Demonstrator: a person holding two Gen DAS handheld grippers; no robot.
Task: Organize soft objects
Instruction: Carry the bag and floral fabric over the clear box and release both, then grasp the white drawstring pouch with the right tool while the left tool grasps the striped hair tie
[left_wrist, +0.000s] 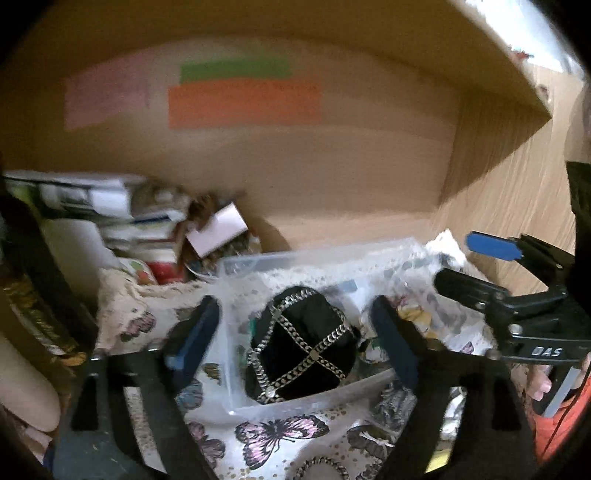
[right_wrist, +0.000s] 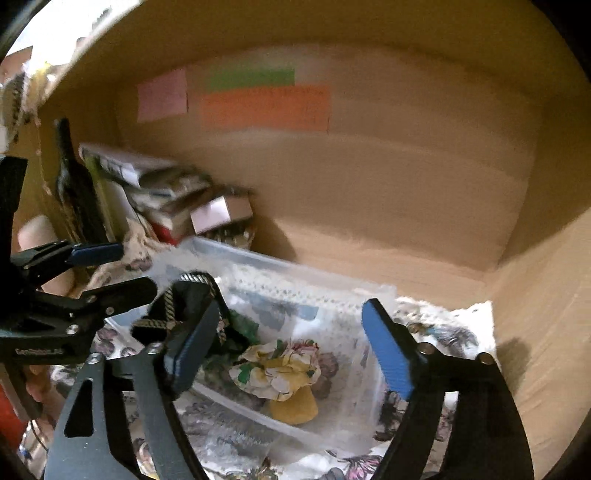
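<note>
A clear plastic bin sits on a butterfly-print cloth inside a wooden cabinet. A black soft pouch with silver chains lies in the bin's left part. A floral fabric bundle lies in the middle on a yellow piece. My left gripper is open, its jaws on either side of the black pouch. My right gripper is open above the floral bundle. Each gripper also shows in the other's view, the left and the right.
Stacked books and boxes fill the back left corner. Pink, green and orange paper notes are on the cabinet's back wall. The cabinet's right wall stands close to the bin.
</note>
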